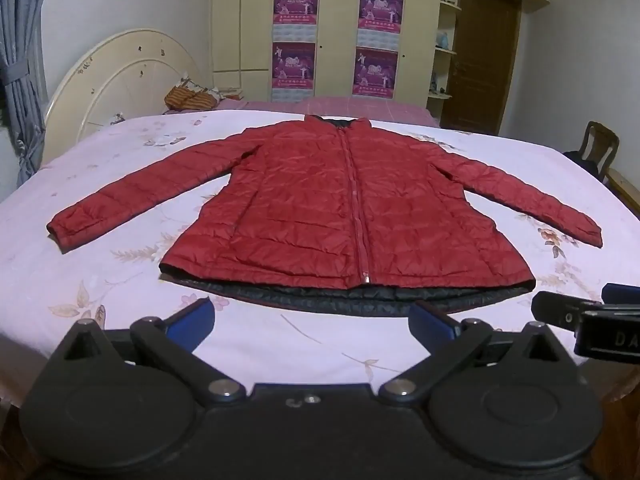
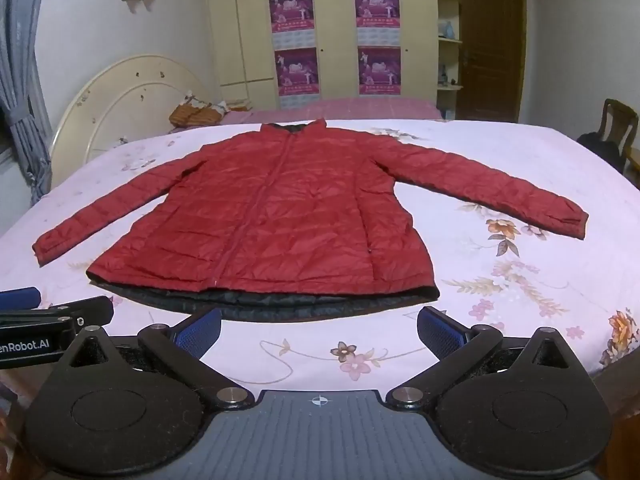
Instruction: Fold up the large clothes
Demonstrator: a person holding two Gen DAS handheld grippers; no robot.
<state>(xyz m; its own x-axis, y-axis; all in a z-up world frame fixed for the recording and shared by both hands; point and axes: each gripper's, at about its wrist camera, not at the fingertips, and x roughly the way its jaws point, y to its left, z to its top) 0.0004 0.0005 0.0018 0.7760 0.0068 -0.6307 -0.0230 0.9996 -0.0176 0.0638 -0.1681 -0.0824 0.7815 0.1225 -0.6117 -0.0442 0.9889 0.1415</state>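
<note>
A red quilted jacket (image 1: 320, 208) (image 2: 280, 216) lies flat and zipped on the bed, collar far from me, both sleeves spread out to the sides. Its dark lining shows along the near hem (image 1: 340, 300). My left gripper (image 1: 316, 316) hovers open just short of the hem, blue pads wide apart, nothing between them. My right gripper (image 2: 320, 328) is likewise open before the hem, a little right of the zip line. Each gripper appears at the edge of the other's view: the right gripper (image 1: 592, 320) and the left gripper (image 2: 52, 312).
The bed sheet (image 2: 520, 280) is pale pink with flower prints. A cream headboard (image 1: 120, 76) stands at the left, a pillow pile (image 1: 192, 96) beyond it. Wardrobes with posters (image 1: 336, 36), a brown door (image 1: 484, 56) and a wooden chair (image 1: 598, 148) line the back and right.
</note>
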